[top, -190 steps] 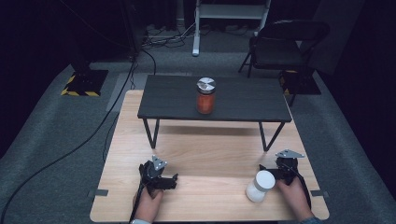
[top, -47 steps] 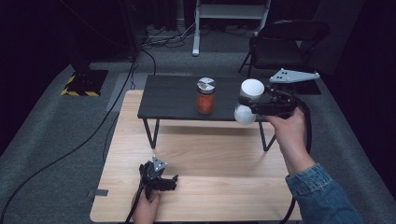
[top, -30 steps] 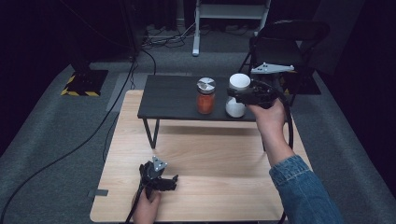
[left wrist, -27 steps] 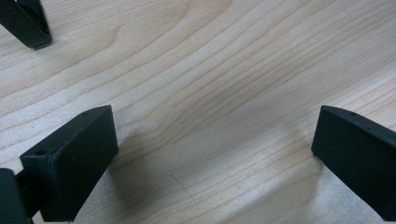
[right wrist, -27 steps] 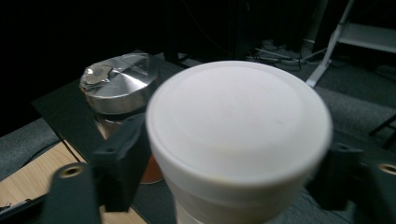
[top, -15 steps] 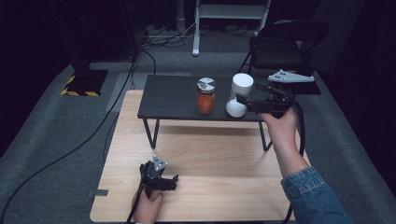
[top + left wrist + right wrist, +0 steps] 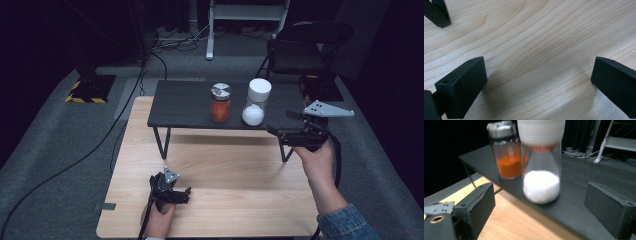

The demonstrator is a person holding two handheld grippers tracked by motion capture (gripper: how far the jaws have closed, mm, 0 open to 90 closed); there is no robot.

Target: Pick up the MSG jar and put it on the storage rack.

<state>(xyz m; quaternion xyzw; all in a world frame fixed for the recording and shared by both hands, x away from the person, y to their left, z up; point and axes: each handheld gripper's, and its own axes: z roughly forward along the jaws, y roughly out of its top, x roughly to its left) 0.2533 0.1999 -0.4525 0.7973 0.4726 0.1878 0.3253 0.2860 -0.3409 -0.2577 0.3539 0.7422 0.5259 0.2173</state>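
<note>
Two jars on the dark shelf [image 7: 185, 102], two grippers, both unclenched.

Right gripper [image 7: 272, 131], jaws just opened, empty, centre-right beside white-powder jar [image 7: 256, 102]; orange jar [image 7: 220, 102] alongside, top cropped in right gripper view. Left gripper [image 7: 186, 195] lower left.

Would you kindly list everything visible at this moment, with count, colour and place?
white-powder jar: 1, clear with white cap, standing on the shelf's right part, free of the tongs
orange-spice jar: 1, clear with silver lid, on the shelf just left of the white-powder jar
shelf: 1, black, low, standing on the far half of the table
table: 1, light wood
folding chair: 1, black, on the floor behind the table
left tongs: 1, black, open, resting low at the table's near left
right tongs: 1, black, jaws just opened, nothing between them, right of the white-powder jar
</note>
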